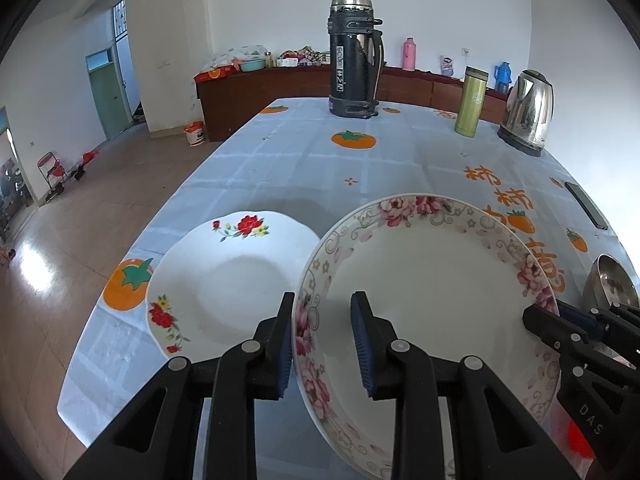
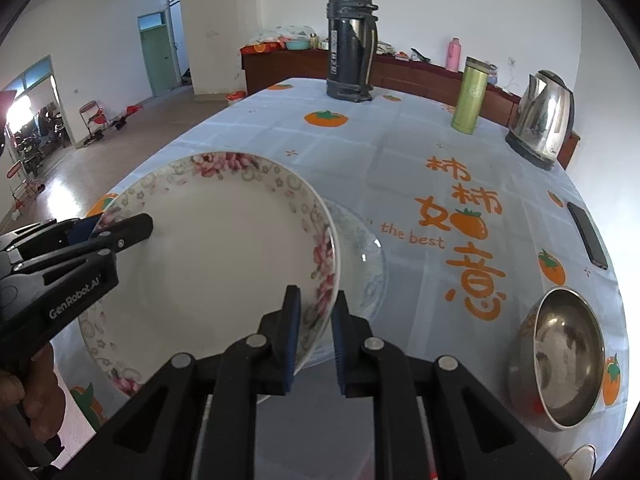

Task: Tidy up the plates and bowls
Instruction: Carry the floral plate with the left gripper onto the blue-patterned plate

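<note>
A pink-flowered plate [image 1: 424, 280] is held up above the table [image 1: 304, 160], tilted, with one pair of tongs at each side of its rim. The left tongs [image 1: 324, 340] straddle the plate's left edge, one pad under the rim and one over the inner face; there seems to be a gap between the upper pad and the plate, so the pictures do not settle whether they are pinching it or only around it. The right tongs [image 2: 316, 336] stand likewise over the right edge, jaws narrow, with the rim between the blue pads; whether they bear on it cannot be told for sure either.

The plate looks like glazed china: stiff, fairly heavy for a rim grip, smooth enough to slide between pads, and likely to chip or break if dropped. The rim is the only place thin enough for the jaws, and two holds on opposite sides would keep it from swinging. Letting go on one side would probably leave it hanging from a single pinch.

Below and to the left lies a white plate with red flowers [image 1: 224, 276] flat on the table, a likely place to stack. Under the right side of the held plate sits a clear glass dish [image 2: 364, 256], also fragile and hard to see. A steel bowl [image 2: 568, 360] rests near the table's right edge; it looks light, tough and less worrying to handle.
</note>
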Tool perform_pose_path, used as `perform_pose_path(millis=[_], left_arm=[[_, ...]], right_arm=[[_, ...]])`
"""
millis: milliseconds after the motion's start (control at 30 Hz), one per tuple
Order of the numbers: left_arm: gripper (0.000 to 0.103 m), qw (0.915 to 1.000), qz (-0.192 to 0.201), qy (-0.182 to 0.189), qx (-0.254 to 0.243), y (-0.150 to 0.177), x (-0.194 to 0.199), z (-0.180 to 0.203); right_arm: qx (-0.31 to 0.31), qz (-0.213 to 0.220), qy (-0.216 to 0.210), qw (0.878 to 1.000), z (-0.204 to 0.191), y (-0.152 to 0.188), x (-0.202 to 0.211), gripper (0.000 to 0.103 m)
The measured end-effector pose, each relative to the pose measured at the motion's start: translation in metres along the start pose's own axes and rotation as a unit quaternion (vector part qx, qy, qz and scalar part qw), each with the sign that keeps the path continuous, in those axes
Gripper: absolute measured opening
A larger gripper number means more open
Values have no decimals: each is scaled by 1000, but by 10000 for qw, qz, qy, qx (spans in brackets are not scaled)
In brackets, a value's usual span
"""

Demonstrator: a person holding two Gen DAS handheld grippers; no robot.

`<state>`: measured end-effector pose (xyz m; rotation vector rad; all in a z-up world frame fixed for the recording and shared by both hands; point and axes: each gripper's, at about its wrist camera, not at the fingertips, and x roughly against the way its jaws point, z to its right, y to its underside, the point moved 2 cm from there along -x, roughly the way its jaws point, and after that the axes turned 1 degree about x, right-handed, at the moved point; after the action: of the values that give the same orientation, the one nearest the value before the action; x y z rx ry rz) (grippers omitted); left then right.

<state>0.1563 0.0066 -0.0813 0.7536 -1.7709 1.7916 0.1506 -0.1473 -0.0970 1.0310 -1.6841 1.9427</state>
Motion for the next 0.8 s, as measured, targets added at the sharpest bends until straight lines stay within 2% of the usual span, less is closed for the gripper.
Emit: perform_pose_path(millis=[800], left_arm=[[29,9996,-222,157,-78,-8,-34,25]], right_arm=[[-162,-363,309,9987,28,-1,-25,16]])
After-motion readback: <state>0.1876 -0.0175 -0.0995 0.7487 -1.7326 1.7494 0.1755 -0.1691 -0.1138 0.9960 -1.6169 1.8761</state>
